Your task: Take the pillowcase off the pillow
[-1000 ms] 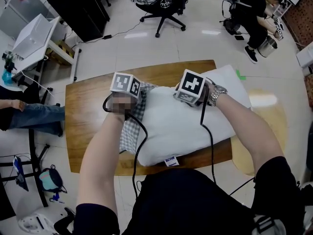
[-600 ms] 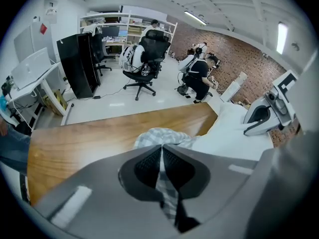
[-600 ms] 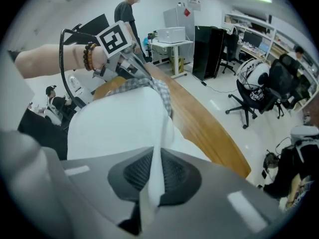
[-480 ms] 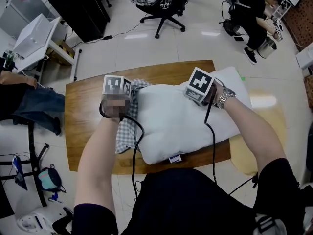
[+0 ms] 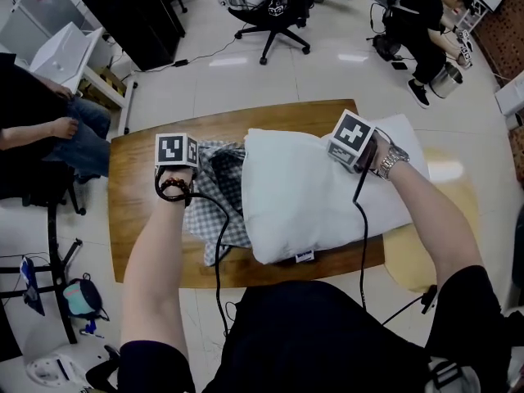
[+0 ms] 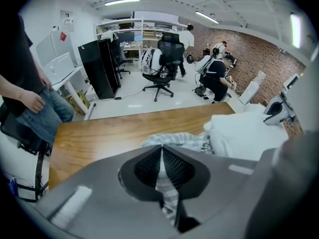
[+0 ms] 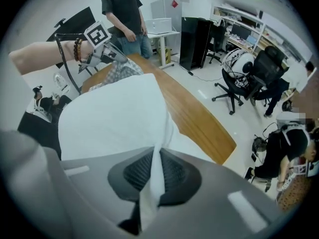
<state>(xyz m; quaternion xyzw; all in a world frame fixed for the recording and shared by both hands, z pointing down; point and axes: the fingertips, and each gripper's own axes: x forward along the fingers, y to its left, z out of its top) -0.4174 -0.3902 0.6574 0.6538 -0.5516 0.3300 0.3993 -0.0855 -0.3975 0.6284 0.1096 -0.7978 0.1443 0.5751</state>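
Left gripper (image 6: 161, 151) is clenching a fold of the grey-and-white checked fabric pillowcase (image 5: 214, 207), which is lying bunched on the brown wooden table (image 5: 135, 195), touching the left end of the soft white pillow (image 5: 315, 195). Right gripper (image 7: 155, 156) is pinching a ridge of the pillow's white cloth near its far right corner. Pillow is lying mostly bare across the table

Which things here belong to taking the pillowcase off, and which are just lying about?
Job in hand: puffy white fabric pillow; grey-and-white checked cloth pillowcase; left tool, clamped on the pillowcase; right tool, clamped on the pillow; brown wooden table beneath.
Lying about: black swivel office chair; teal bag on the floor.
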